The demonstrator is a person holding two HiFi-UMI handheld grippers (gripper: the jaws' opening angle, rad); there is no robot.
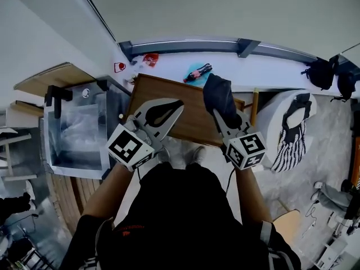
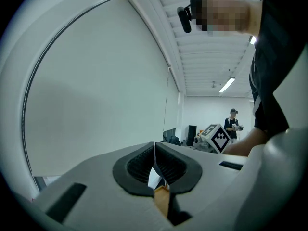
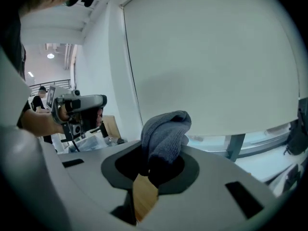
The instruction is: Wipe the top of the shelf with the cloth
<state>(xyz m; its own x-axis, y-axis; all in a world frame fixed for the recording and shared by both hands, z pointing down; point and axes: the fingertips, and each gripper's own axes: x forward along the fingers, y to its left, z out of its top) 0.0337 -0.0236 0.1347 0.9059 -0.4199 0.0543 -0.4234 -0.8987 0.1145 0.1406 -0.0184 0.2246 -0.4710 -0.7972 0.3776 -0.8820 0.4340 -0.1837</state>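
A brown wooden shelf top (image 1: 185, 108) lies below me, ahead of both grippers. My right gripper (image 1: 220, 112) is shut on a dark grey cloth (image 1: 218, 93), which hangs bunched over the shelf's right part. In the right gripper view the cloth (image 3: 166, 131) bulges up out of the jaws of the right gripper (image 3: 161, 155). My left gripper (image 1: 176, 105) hovers over the shelf's left part with nothing in it. In the left gripper view the pads of the left gripper (image 2: 154, 149) meet at the tips, so it is shut. Wood (image 2: 162, 199) shows below them.
A steel basin (image 1: 79, 131) stands left of the shelf. Behind it runs a white ledge (image 1: 264, 69) with a teal and black item (image 1: 197, 72) and a red item (image 1: 150, 59). A black bag (image 1: 320, 72) and a white seat with striped fabric (image 1: 291, 134) are at the right.
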